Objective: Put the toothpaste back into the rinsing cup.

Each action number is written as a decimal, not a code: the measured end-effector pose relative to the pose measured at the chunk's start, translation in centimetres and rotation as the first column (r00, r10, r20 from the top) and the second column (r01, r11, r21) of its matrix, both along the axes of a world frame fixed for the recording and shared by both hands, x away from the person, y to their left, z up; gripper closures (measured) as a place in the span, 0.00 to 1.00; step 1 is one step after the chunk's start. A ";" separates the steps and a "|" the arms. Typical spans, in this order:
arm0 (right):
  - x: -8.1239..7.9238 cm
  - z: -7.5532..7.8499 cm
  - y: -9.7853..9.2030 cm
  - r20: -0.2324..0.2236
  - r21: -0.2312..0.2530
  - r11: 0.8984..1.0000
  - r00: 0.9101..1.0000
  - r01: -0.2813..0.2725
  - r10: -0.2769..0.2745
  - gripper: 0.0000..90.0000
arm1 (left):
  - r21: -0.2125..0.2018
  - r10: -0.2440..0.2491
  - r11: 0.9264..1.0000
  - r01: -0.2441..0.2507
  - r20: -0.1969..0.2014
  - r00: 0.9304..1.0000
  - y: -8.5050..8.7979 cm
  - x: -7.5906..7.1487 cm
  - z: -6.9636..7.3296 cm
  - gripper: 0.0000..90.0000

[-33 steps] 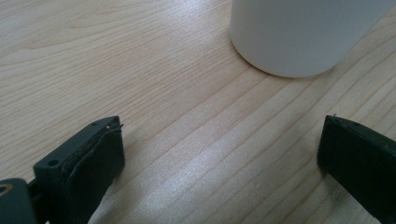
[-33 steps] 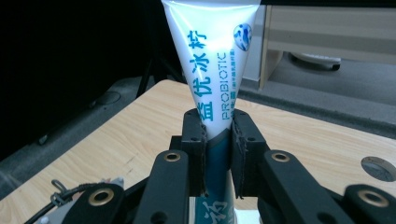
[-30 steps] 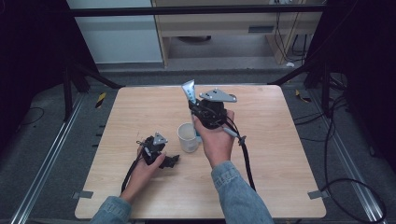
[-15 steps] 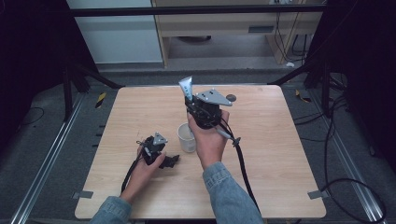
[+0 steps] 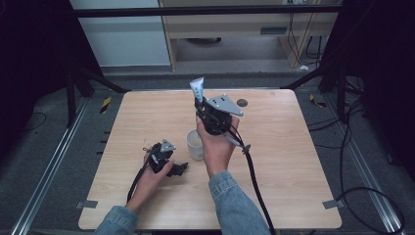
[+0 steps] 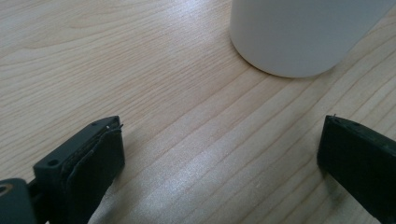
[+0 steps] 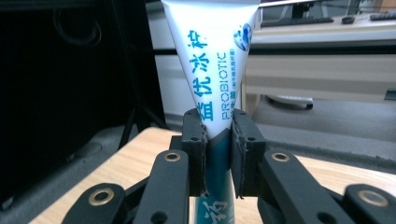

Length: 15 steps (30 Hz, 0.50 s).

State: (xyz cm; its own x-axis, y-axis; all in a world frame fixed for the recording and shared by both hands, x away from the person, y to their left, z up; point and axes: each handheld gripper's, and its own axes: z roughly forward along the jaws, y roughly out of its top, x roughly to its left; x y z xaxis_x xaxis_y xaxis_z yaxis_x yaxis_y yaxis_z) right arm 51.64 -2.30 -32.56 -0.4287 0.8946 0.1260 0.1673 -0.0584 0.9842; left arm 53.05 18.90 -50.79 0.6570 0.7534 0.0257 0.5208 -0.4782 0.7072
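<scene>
A white cup point(image 5: 195, 144) stands near the middle of the wooden table point(image 5: 293, 161); its lower wall point(image 6: 289, 37) sits just beyond my left jaws. My left gripper point(image 5: 180, 169) rests on the table to the cup's left, open, its pads point(image 6: 95, 156) wide apart with bare wood between them. My right gripper point(image 5: 198, 104) is held above and behind the cup, shut on a white toothpaste tube point(image 5: 196, 88) with blue lettering. The tube point(image 7: 212, 70) stands upright, flat end up, pinched between the pads point(image 7: 195, 140).
A small dark round spot point(image 5: 242, 103) lies on the table at the back right. Black cables point(image 5: 254, 181) trail from the grippers toward the front edge. Dark metal frame legs point(image 5: 313, 73) and a cabinet stand behind the table.
My right gripper with the tube has drifted slightly left and back over the cup. The left gripper has stayed put.
</scene>
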 end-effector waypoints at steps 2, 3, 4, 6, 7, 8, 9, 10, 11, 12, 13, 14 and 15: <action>0.1 -0.1 -0.1 0.002 0.006 1.000 1.000 0.005 -0.005 0.86 | 0.000 0.000 1.000 0.000 0.000 1.000 0.0 0.0 0.0 0.00; 0.2 -0.2 -0.1 0.005 0.007 1.000 1.000 0.007 -0.007 0.86 | 0.000 0.000 1.000 0.000 0.000 1.000 0.0 0.0 0.0 0.00; 0.2 -0.3 -0.1 0.005 0.012 1.000 1.000 0.007 -0.008 0.86 | -0.001 0.001 1.000 -0.001 0.003 1.000 0.0 0.0 0.0 0.00; 0.3 -0.4 0.0 0.004 0.015 1.000 1.000 0.006 -0.006 0.86 | 0.000 0.000 1.000 0.000 0.000 1.000 0.0 0.0 0.0 0.00; 0.3 -0.4 0.1 0.006 0.015 1.000 1.000 0.004 -0.004 0.86 | 0.000 0.000 1.000 0.000 0.000 1.000 0.0 0.0 0.0 0.00; 0.4 -0.4 0.2 0.008 0.016 1.000 1.000 0.001 -0.001 0.86 | 0.000 0.000 1.000 0.000 0.000 1.000 0.0 0.0 0.0 0.00; 0.4 -0.4 0.2 0.012 0.013 1.000 1.000 0.000 0.000 0.86 | 0.000 0.000 1.000 0.000 0.000 1.000 0.0 0.0 0.0 0.00; 0.4 -0.5 0.3 0.027 0.006 1.000 1.000 -0.008 0.008 0.86 | 0.000 0.000 1.000 0.000 0.000 1.000 0.0 0.0 0.0 0.00; 0.4 -0.5 0.3 0.027 0.006 1.000 1.000 -0.008 0.008 0.86 | 0.000 0.000 1.000 0.000 0.001 1.000 0.0 0.0 0.0 0.00; 0.4 -0.6 0.3 0.034 0.002 1.000 0.999 -0.007 0.007 0.86 | 0.000 -0.001 1.000 0.001 0.001 1.000 0.0 0.0 0.0 0.00; 0.4 -0.8 0.3 0.035 0.005 1.000 0.999 0.000 0.000 0.86 | -0.005 0.003 1.000 -0.003 0.004 1.000 0.0 0.0 0.0 0.00; 0.5 -1.0 0.3 0.037 0.011 1.000 0.999 -0.002 0.001 0.86 | -0.006 0.003 1.000 -0.003 0.004 1.000 0.0 0.0 0.0 0.00; 0.6 -1.2 0.4 0.041 0.010 1.000 0.999 -0.002 0.002 0.86 | -0.006 0.004 1.000 -0.004 0.004 1.000 0.0 0.0 0.0 0.00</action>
State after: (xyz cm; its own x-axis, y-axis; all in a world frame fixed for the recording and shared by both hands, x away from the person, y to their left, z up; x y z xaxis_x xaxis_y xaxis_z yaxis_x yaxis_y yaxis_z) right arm 52.20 -1.94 -33.76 -0.4355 0.8925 0.1173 0.1273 -0.0679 0.9895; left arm 53.05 18.86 -50.83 0.6541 0.7561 0.0240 0.5195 -0.4721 0.7122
